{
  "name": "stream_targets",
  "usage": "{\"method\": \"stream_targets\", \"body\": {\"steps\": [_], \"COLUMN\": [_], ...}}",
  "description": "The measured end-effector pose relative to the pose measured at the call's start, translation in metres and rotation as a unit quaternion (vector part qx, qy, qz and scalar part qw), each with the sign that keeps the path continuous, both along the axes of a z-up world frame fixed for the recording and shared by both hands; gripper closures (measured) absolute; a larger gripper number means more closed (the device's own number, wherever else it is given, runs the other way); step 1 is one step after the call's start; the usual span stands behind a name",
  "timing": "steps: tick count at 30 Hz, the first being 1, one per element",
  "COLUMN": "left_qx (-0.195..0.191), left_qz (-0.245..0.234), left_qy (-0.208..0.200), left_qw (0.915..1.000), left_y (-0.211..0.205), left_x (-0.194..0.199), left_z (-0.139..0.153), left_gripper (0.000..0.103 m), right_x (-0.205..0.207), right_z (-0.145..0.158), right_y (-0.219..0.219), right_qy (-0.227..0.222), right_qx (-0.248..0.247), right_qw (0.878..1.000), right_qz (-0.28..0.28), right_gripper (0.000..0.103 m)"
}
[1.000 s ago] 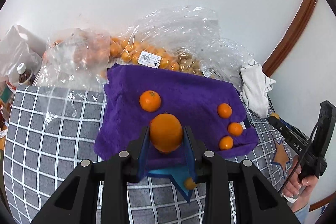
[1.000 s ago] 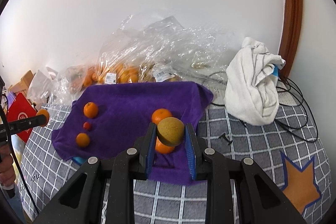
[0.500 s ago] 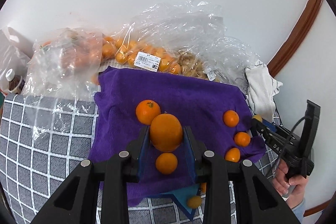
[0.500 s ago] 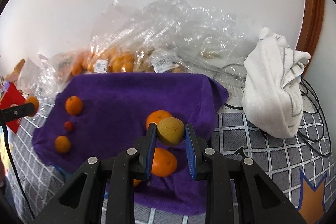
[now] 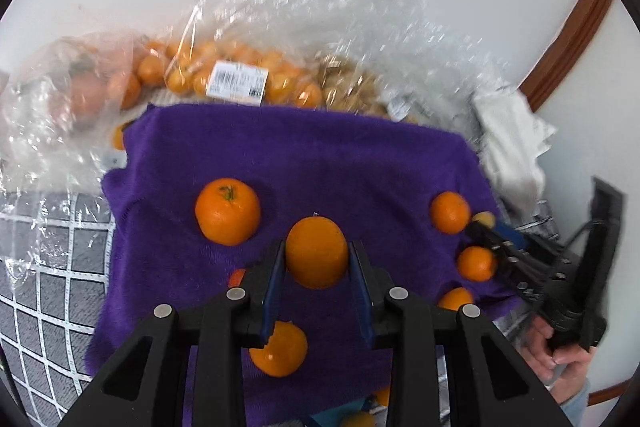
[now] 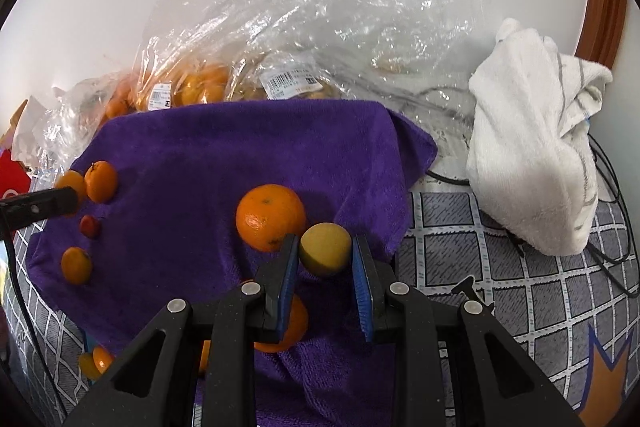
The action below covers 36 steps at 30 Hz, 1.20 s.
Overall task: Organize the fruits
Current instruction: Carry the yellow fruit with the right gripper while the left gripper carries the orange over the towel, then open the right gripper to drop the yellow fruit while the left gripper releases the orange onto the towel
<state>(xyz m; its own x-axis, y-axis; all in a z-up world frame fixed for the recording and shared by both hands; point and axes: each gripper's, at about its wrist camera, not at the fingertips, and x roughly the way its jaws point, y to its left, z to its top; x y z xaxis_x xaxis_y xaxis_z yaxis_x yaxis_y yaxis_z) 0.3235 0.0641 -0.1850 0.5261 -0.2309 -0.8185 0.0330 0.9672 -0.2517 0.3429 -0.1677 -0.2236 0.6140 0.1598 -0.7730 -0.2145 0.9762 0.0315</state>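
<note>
My left gripper [image 5: 317, 267] is shut on a large orange [image 5: 316, 247], low over the purple towel [image 5: 320, 163]. Loose oranges lie on the towel: one to the left [image 5: 227, 211], one under my fingers [image 5: 279, 349], three small ones along the right edge [image 5: 450, 213]. My right gripper [image 6: 325, 263] is shut on a yellow-green round fruit [image 6: 324, 245] above the towel's right part [image 6: 240, 143], beside a big orange [image 6: 270, 218]. Another orange [image 6: 298, 323] lies under its left finger. Two small oranges [image 6: 101, 181] and a tiny red fruit [image 6: 89, 225] sit at the towel's left.
Clear plastic bags of oranges [image 5: 240, 75] and empty crumpled plastic [image 6: 320, 11] pile against the wall behind the towel. A white cloth [image 6: 532, 155] and black cables [image 6: 608, 259] lie to the right on the grey checked tablecloth [image 6: 540, 291]. A hand [image 5: 560, 347] holds the other gripper.
Both grippers have come forward and down over the purple towel, each still carrying its fruit. The towel and its oranges now look larger and nearer.
</note>
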Motion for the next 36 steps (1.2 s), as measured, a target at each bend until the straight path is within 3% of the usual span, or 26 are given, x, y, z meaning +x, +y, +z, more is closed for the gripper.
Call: {"method": "stream_targets", "body": {"steps": [4, 7, 12, 23, 29, 36], "left_qx": [0.001, 0.024, 0.049, 0.065, 0.030, 0.033], "left_qz": [-0.005, -0.004, -0.008, -0.021, -0.021, -0.008], "left_qy": [0.006, 0.007, 0.010, 0.025, 0.000, -0.038], "left_qw": [1.0000, 0.9997, 0.9987, 0.9974, 0.9993, 0.9987], "left_y": [-0.006, -0.012, -0.017, -0.027, -0.016, 0.006], "left_x": [0.006, 0.008, 0.012, 0.013, -0.005, -0.043], "left_z": [-0.008, -0.012, -0.019, -0.028, -0.002, 0.025], "left_gripper": [0.073, 0.073, 0.073, 0.073, 0.072, 0.071], "right_x": [-0.002, -0.003, -0.016, -0.061, -0.088, -0.109], "right_z": [0.001, 0.003, 0.021, 0.046, 0.041, 0.035], "right_y": [0.000, 0.000, -0.001, 0.000, 0.012, 0.023], "right_qy": [-0.001, 0.000, -0.025, -0.045, -0.033, -0.013], "right_qx": [0.003, -0.002, -0.001, -0.006, -0.009, -0.005], "right_qw": [1.000, 1.000, 1.000, 0.999, 0.999, 1.000], "right_qz": [0.002, -0.004, -0.005, -0.005, 0.006, 0.010], "right_gripper": [0.076, 0.072, 0.053, 0.052, 0.052, 0.052]}}
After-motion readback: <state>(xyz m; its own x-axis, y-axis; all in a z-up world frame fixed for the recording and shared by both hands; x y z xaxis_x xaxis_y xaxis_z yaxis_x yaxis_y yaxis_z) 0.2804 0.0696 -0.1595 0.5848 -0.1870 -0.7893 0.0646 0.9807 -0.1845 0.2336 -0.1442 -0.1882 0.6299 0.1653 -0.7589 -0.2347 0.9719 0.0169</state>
